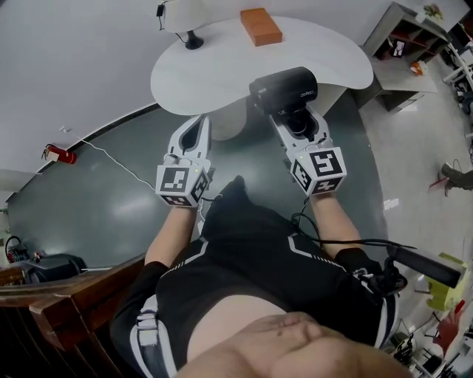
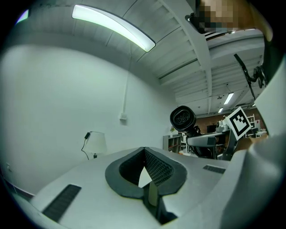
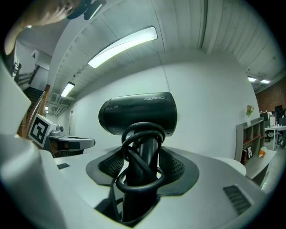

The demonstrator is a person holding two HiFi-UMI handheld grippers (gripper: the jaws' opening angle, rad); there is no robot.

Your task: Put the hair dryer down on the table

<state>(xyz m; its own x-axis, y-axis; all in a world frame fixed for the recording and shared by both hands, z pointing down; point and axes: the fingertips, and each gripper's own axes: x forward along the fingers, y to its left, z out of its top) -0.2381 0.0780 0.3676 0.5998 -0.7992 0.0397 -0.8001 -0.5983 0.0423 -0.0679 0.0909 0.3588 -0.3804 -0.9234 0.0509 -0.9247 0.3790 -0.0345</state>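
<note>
Carrying step: the right gripper (image 1: 297,122), jaws clamped on the hair dryer's (image 1: 284,88) handle, holds it over the worktop's (image 1: 222,70) near edge. The left gripper's (image 1: 198,122) jaws are together, empty. Next, I judge: lower it onto the worktop, then release.

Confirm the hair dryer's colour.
The hair dryer is black, body and handle alike. It shows best in the right gripper view.

hair dryer (image 3: 137,114) handle end hidden, lamp (image 1: 185,15) cropped
</note>
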